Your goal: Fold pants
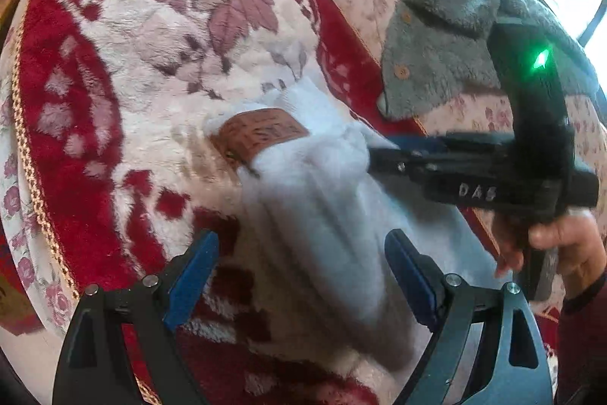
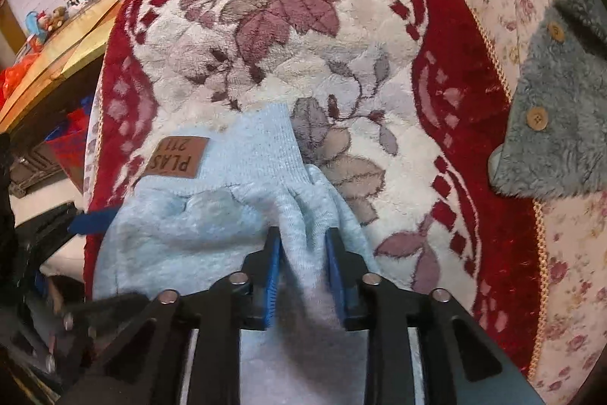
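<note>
Pale-blue fabric: the pants (image 2: 212, 215) lie bunched on a plush red-and-cream floral blanket (image 2: 303, 25) over a bed or sofa, I cannot tell which; the ribbed waistband with its brown patch (image 2: 178, 154) points away from the cameras.
Right hand-held gripper (image 2: 303, 249): its blue pads (image 2: 334, 268) have a gathered ridge of the fabric between them and look pressed onto it, pinching the cloth near the waistband's right edge.
Left hand-held gripper (image 1: 299, 272): spread wide, hovering above the pants with nothing between its pads; the cloth lies below and beyond them.
Step in hand: securing the waistband corner, most likely to lift and straighten the pants before folding.
Doing it well: hold a firm bite on the fabric only, not the blanket pile beneath. The left side should take the opposite waistband edge near the patch, so that both corners rise level and the legs hang flat, not twisted.
Risk: a shallow pinch on soft knit could slip once the weight comes on.
Only in the left wrist view: the right tool from the side, its green light (image 1: 540, 57), and the person's hand (image 1: 561, 245) on its handle.
Only in the right wrist view: the pinch itself, the patch lettering, and a shelf with ornaments (image 2: 49, 21) at far left.
Both views: a grey fleece garment (image 2: 561, 124) with wooden buttons lies apart, at right.
</note>
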{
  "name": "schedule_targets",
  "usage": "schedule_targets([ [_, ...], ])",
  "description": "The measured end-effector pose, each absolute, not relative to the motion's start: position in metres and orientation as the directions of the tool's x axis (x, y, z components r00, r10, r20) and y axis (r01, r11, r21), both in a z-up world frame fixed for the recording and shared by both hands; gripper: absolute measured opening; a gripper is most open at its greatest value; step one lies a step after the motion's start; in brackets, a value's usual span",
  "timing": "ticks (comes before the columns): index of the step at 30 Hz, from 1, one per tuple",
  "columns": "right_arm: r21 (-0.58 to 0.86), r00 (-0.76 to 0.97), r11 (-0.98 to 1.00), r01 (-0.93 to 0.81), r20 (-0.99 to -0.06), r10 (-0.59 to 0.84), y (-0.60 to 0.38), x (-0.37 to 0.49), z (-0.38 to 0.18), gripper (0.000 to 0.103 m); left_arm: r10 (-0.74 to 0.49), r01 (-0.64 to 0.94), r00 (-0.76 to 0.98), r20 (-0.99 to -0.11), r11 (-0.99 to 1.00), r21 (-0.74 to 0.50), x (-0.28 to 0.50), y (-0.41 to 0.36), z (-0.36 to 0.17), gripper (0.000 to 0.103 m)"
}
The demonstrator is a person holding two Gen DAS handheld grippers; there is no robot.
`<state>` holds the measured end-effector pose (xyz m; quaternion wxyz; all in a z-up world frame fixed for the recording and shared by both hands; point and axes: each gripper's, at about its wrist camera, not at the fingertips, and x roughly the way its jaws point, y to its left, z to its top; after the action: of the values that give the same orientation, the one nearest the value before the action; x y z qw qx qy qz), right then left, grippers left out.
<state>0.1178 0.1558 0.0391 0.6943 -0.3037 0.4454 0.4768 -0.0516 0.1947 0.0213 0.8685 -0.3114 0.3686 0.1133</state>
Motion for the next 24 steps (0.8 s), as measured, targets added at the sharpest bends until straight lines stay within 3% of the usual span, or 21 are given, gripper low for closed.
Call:
schedule_targets([
  [2,0.0,0.164,0.37,-0.929,-0.897,0.41,0.153,0.122,0.046,0.071,-0.051,-0.412,0.697,-0.715,0.788,-0.458,-0.047,0.191,0.02,0.089],
  [4,0.029,0.135,0.362,-0.932,-0.898,0.42,0.154,0.126,0.047,0.077,-0.077,-0.398,0.682,-0.728,0.796,-0.457,-0.04,0.187,0.016,0.089],
  [10,0.152,-0.006,0.349,-0.925,-0.923,0.386,0.174,0.149,0.017,0.076,-0.077,-0.393,0.668,-0.74,0.808,-0.439,-0.023,0.185,0.008,0.097],
  [12,0.158,-0.029,0.318,-0.935,-0.927,0.373,0.179,0.146,0.01,0.068,-0.075,-0.399,0.67,-0.739,0.803,-0.443,-0.02,0.187,0.008,0.097],
  [14,0.128,-0.023,0.267,-0.955,-0.93,0.366,0.182,0.136,0.014,0.05,-0.08,-0.394,0.673,-0.736,0.803,-0.447,-0.016,0.189,0.007,0.097],
  [15,0.099,-0.005,0.244,-0.965,-0.933,0.359,0.182,0.131,0.017,0.047,-0.08,-0.39,0.673,-0.735,0.806,-0.445,-0.013,0.189,0.007,0.086],
  [16,0.073,0.011,0.226,-0.971,-0.937,0.348,0.182,0.127,0.019,0.041,-0.068,-0.396,0.673,-0.737,0.808,-0.436,-0.011,0.191,0.008,0.064],
  [18,0.025,0.045,0.204,-0.979,-0.942,0.332,0.183,0.119,0.025,0.036,-0.106,-0.382,0.684,-0.721,0.791,-0.479,-0.008,0.197,0.006,0.037],
  [19,0.007,0.059,0.197,-0.98,-0.942,0.329,0.183,0.117,0.027,0.033,-0.126,-0.373,0.69,-0.712,0.782,-0.5,-0.008,0.199,0.006,0.029],
  [24,-0.048,0.119,0.195,-0.98,-0.921,0.371,0.168,0.108,0.058,0.032,-0.068,-0.33,0.742,-0.667,0.829,-0.452,-0.019,0.185,0.028,0.024],
])
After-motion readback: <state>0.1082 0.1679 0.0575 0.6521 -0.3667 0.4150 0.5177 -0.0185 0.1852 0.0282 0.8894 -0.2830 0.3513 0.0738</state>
